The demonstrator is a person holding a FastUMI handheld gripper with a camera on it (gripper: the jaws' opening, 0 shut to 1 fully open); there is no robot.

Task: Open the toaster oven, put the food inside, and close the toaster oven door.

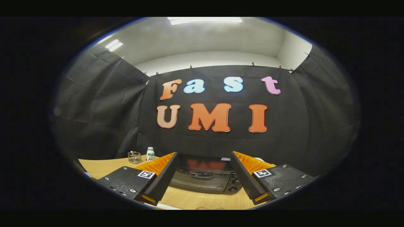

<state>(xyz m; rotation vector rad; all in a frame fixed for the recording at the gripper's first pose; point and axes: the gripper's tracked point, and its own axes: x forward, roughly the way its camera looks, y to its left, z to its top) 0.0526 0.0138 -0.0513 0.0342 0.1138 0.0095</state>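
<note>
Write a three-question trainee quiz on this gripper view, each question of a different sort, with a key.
1. True or false: the toaster oven has its door shut.
2. Multiple choice: the gripper has its fingers A) pressed on the oven handle, B) spread apart with nothing between them, C) shut on a bottle.
3. Short answer: which two small things stand on the wooden table, beyond the left finger?

Key
1. True: the door is up, its handle across the front, and the oven sits just ahead of the fingers.
2. B.
3. A small white bottle with a green cap, and a small clear container beside it.
</note>
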